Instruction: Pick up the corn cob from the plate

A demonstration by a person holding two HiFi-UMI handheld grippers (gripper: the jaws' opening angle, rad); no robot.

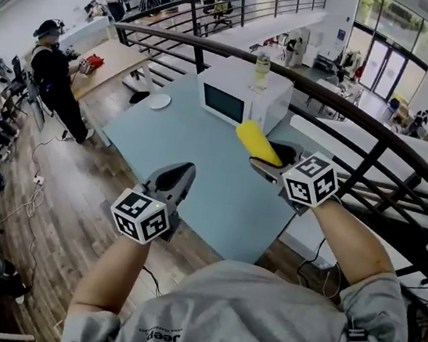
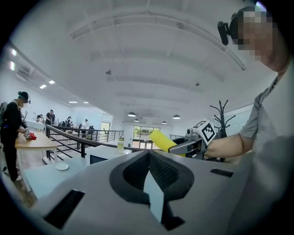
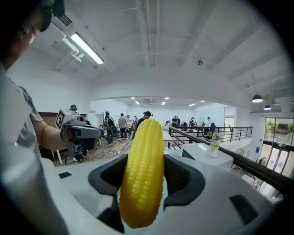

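Jutting forward, one corn cob [image 1: 256, 141] is pinched by the wide-spread right tongs [image 3: 145, 176]; the left tongs [image 2: 150, 174] are pressed together.

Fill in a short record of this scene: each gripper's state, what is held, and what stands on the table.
Right gripper: shut on the yellow ribbed corn cob, held in the air above the table
Left gripper: shut, nothing between its jaws
Table: pale blue flat top, beside a dark metal railing
Plate: small white round plate near the table's far left edge, no corn on it
Microwave: white box-shaped oven at the table's far end
Bottle: clear plastic bottle standing upright on the microwave
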